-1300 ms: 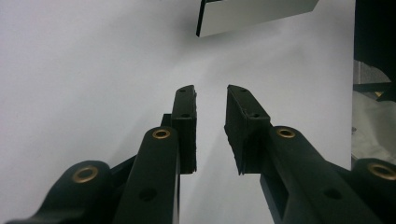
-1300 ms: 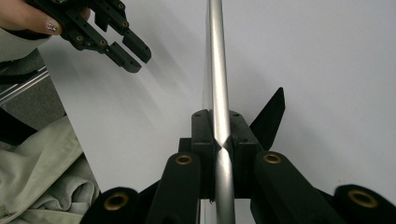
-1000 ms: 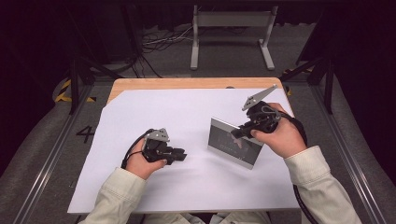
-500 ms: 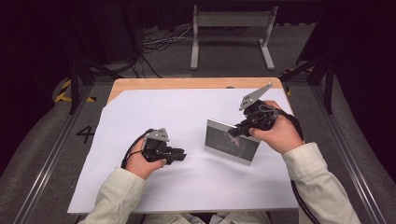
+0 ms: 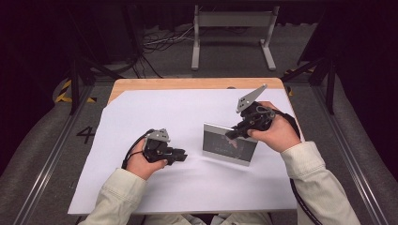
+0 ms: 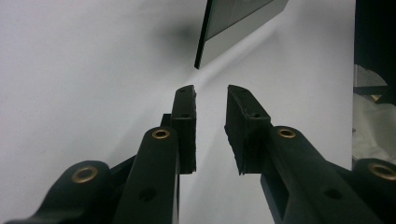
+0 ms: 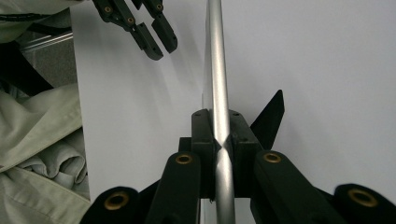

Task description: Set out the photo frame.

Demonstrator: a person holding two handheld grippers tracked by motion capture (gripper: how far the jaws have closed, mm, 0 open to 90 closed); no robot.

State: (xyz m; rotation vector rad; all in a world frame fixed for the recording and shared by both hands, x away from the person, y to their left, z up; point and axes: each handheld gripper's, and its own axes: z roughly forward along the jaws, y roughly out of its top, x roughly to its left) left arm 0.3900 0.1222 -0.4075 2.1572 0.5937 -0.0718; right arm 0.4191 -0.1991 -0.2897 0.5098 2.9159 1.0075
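Your right gripper clamps the upright mirror by its edge; your left gripper rests open on the bench.

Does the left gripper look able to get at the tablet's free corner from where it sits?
Probably yes: left gripper stands open facing the tablet, bare white sheet between them.

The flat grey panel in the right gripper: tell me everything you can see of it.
The flat grey rectangular panel is thin, with a dark glossy face and a lighter silvery strip along its bottom; its edge looks metallic. It stands upright on the white sheet, the right gripper shut on its top edge. The open left gripper stays apart from it.
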